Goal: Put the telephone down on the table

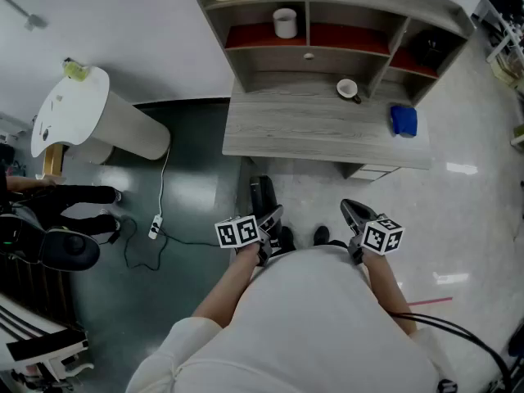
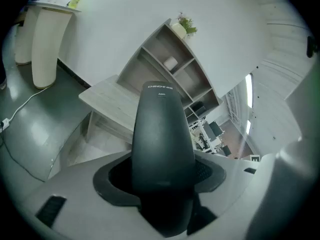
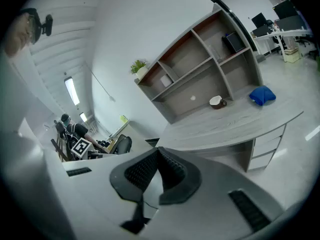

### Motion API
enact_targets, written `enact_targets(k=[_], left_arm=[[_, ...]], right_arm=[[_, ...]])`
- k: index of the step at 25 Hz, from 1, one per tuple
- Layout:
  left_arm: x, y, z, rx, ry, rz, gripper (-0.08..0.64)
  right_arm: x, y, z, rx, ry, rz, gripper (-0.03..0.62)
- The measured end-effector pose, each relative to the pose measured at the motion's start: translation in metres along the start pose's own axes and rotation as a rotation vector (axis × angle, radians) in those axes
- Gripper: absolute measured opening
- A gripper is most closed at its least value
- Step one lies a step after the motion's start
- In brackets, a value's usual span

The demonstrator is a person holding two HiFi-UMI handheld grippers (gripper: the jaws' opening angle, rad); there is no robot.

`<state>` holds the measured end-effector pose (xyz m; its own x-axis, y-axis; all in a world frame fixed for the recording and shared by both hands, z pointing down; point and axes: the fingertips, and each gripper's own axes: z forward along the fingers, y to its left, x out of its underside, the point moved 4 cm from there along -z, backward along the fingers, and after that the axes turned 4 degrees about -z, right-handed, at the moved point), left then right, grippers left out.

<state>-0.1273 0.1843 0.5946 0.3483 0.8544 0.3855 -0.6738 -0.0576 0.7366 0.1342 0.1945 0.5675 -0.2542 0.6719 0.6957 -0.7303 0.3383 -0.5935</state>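
Observation:
A black telephone handset (image 2: 162, 134) stands upright between the jaws of my left gripper (image 1: 268, 218), which is shut on its lower end. In the head view the telephone (image 1: 262, 193) pokes forward from that gripper, above the floor just short of the grey wooden table (image 1: 286, 133). My right gripper (image 1: 354, 211) hangs level with it at the right, also short of the table edge. In the right gripper view its ribbed black pads (image 3: 172, 171) meet at the tip, shut with nothing between them.
The table carries a shelf unit (image 1: 327, 6) with a white mug (image 1: 284, 22). A small cup (image 1: 348, 88) and a blue cloth (image 1: 404, 120) lie on the tabletop. A white round stand (image 1: 70, 109), a floor power strip (image 1: 155, 227) and a black chair (image 1: 65, 248) are at the left.

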Motion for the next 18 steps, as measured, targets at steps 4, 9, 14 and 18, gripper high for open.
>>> enact_targets(k=[4,9,14,18], left_arm=[[-0.003,-0.003,0.002,0.005,0.001,0.003,0.287],[-0.006,-0.005,0.005,0.010,-0.009,0.000,0.287],[-0.006,-0.010,0.006,0.012,-0.021,0.004,0.287],[-0.004,-0.013,0.008,0.010,-0.030,-0.002,0.287]], right_arm=[[-0.001,0.000,0.001,-0.005,0.007,-0.002,0.017],[-0.003,-0.002,0.003,-0.011,0.012,-0.004,0.017],[-0.004,-0.005,0.002,-0.019,0.014,-0.015,0.017],[-0.005,-0.007,-0.001,-0.028,0.017,-0.011,0.017]])
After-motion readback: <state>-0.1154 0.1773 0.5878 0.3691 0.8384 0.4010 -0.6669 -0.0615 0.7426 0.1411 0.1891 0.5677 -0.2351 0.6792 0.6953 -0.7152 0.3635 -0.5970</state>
